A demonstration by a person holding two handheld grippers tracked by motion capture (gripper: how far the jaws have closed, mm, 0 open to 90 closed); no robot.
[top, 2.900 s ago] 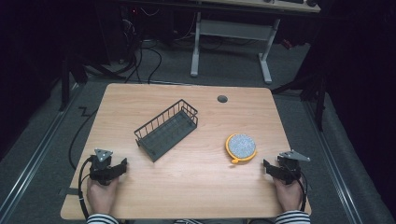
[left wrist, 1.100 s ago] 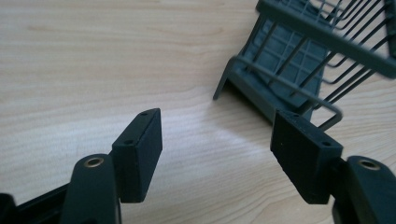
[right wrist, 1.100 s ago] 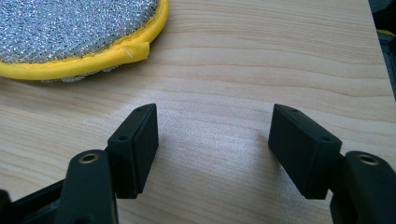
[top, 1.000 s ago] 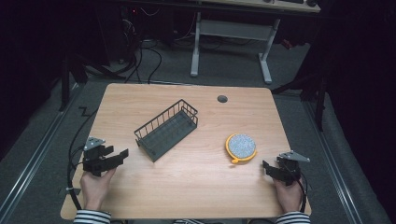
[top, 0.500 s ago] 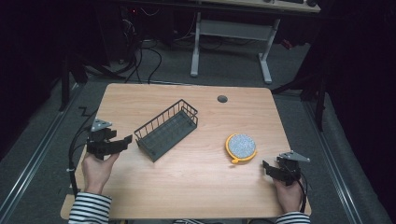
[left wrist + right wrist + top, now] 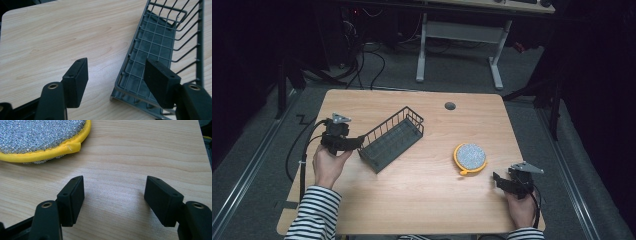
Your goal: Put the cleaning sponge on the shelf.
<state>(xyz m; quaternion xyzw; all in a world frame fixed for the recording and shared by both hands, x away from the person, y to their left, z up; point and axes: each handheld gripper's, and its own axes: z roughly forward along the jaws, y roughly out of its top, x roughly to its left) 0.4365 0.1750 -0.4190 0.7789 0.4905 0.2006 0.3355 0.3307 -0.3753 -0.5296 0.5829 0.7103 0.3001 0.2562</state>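
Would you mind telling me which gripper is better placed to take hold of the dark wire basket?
The left gripper: its open jaws straddle the near end rim of the dark wire basket, while the right gripper sits open far off, near the yellow-rimmed round scouring pad.

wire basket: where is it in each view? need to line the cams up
High view: the wire basket lies left of centre on the table, slanting from near-left to far-right, just right of the left gripper.
Left gripper view: it runs up the right side, its near corner between the open jaws.
Right gripper view: not in it.
Shared landmark: the basket's near corner, which is the end nearest the left gripper in the high view.
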